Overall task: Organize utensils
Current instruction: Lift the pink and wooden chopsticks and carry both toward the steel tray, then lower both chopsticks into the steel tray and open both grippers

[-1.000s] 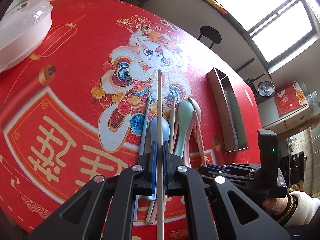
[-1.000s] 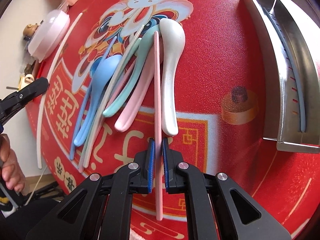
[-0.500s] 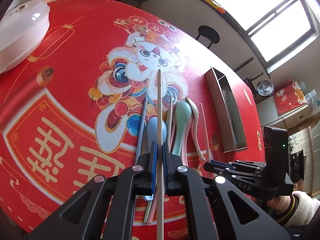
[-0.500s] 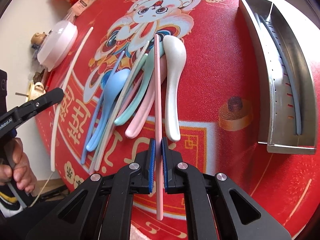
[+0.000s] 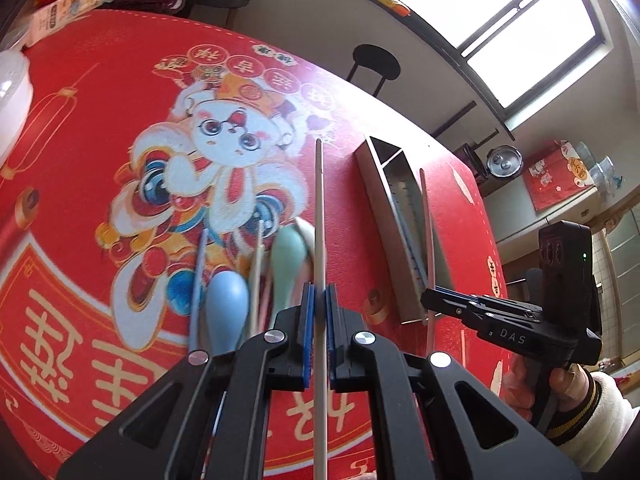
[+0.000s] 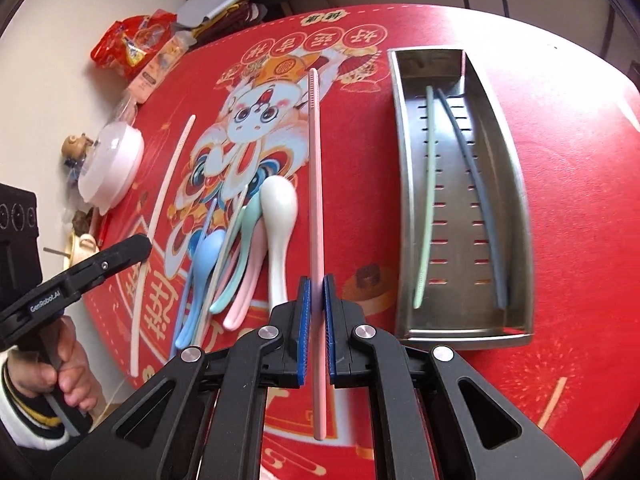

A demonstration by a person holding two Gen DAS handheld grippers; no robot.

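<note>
My left gripper (image 5: 318, 300) is shut on a white chopstick (image 5: 319, 216) and holds it above the red mat. My right gripper (image 6: 316, 292) is shut on a pink chopstick (image 6: 315, 184), lifted left of the steel tray (image 6: 402, 168). The tray holds a green chopstick (image 6: 427, 200) and a grey-blue chopstick (image 6: 476, 184). A pile of spoons and chopsticks lies on the mat: a white spoon (image 6: 276, 216), a blue spoon (image 5: 226, 304), a mint spoon (image 5: 289, 256), a pink spoon (image 6: 246, 292). In the left wrist view the right gripper (image 5: 430, 300) holds the pink chopstick (image 5: 428, 232) beside the tray (image 5: 380, 208).
A white lidded bowl (image 6: 110, 168) sits at the mat's left edge, with snack packets (image 6: 132, 46) behind it. A black stool (image 5: 374, 62) stands beyond the table. The red mat (image 6: 560, 160) runs on to the right of the tray.
Both grippers have risen and moved toward the tray with their chopsticks. The pink chopstick has left the pile, and the tray now shows fully in the right wrist view.
</note>
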